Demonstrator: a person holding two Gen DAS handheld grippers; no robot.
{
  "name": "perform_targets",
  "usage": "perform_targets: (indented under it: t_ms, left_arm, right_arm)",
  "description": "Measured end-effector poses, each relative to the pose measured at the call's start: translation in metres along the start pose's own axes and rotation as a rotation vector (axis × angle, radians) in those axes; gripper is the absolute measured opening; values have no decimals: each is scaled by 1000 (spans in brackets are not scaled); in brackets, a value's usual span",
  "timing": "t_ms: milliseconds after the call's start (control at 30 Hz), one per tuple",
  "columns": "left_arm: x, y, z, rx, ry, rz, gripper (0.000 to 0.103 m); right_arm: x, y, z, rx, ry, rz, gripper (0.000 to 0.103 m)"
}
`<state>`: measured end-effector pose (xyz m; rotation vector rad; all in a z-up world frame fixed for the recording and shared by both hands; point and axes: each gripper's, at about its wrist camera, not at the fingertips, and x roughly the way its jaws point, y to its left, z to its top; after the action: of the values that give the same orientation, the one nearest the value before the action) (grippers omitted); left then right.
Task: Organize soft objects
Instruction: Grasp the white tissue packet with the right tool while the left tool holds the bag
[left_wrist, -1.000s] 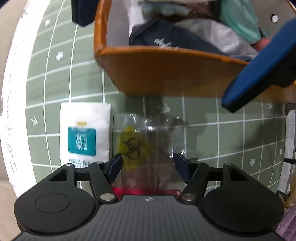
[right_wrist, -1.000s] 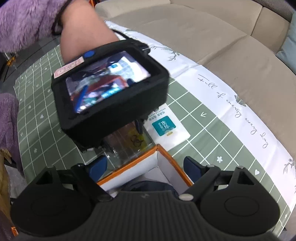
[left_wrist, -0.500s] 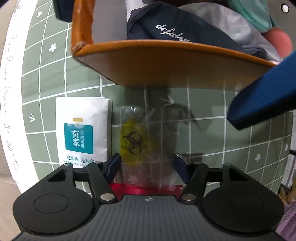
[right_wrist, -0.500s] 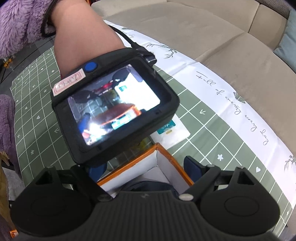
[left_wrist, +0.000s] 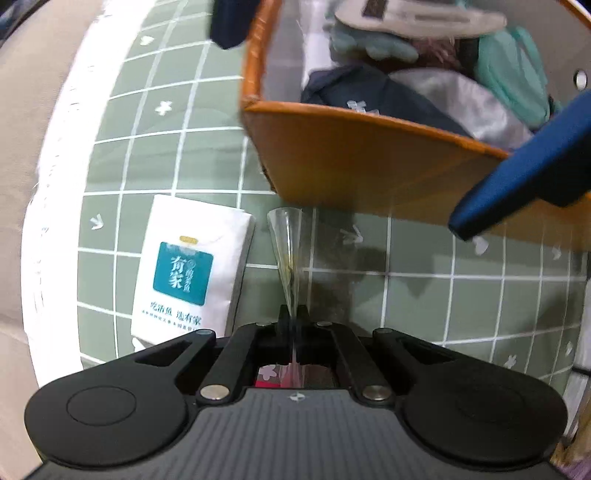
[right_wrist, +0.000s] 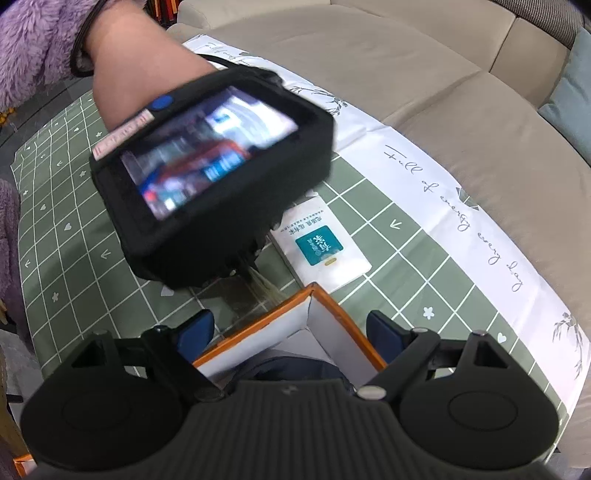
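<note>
My left gripper (left_wrist: 293, 314) is shut on a clear plastic bag (left_wrist: 286, 251) with a yellow print, now pinched into a thin upright fold above the green grid cloth. Just beyond it stands an orange box (left_wrist: 369, 162) holding a navy garment (left_wrist: 376, 99), grey cloth and teal soft items. My right gripper (right_wrist: 290, 326) is open, its blue fingers (right_wrist: 382, 328) straddling the near corner of the orange box (right_wrist: 295, 306). The left gripper's body and screen (right_wrist: 210, 177) hang over the cloth in the right wrist view, with the bag (right_wrist: 264, 286) below it.
A white tissue pack (left_wrist: 188, 269) with a teal label lies left of the bag, also in the right wrist view (right_wrist: 323, 247). A beige sofa (right_wrist: 424, 85) lies beyond the cloth's white border. A purple sleeve (right_wrist: 33, 48) is at the left.
My left gripper has shut on the clear bag, folding it from flat into a narrow upright strip. The right gripper stays open over the box corner.
</note>
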<state>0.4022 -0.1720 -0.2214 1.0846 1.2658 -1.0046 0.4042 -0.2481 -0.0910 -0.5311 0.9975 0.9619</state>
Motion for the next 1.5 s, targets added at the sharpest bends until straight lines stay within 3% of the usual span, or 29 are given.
perform_targets:
  t_ms: [267, 467, 667, 800, 1067, 1200, 1267, 1500]
  left_arm:
    - [-38, 5, -25, -82, -146, -10, 1]
    - [-99, 15, -44, -209, -267, -18, 1]
    - [-163, 39, -75, -353, -348, -6, 1]
    - [-183, 50, -97, -406, -326, 1, 1]
    - [-173, 54, -115, -426, -298, -19, 1]
    - [-172, 52, -129, -423, -294, -33, 1]
    - [-175, 54, -132, -425, -297, -38, 1]
    - [-175, 52, -136, -427, -313, -42, 1]
  right_arm:
    - [-4, 3, 5, -45, 18, -17, 87]
    - [-5, 0, 20, -82, 16, -39, 87]
    - [23, 0, 46, -196, 81, -36, 84]
    - [54, -3, 61, -256, 152, -16, 82]
    - [124, 0, 79, -365, 300, 8, 82]
    - [139, -3, 82, -375, 348, 22, 82]
    - [144, -3, 83, -386, 369, 24, 76]
    - [158, -4, 88, -378, 403, 11, 78]
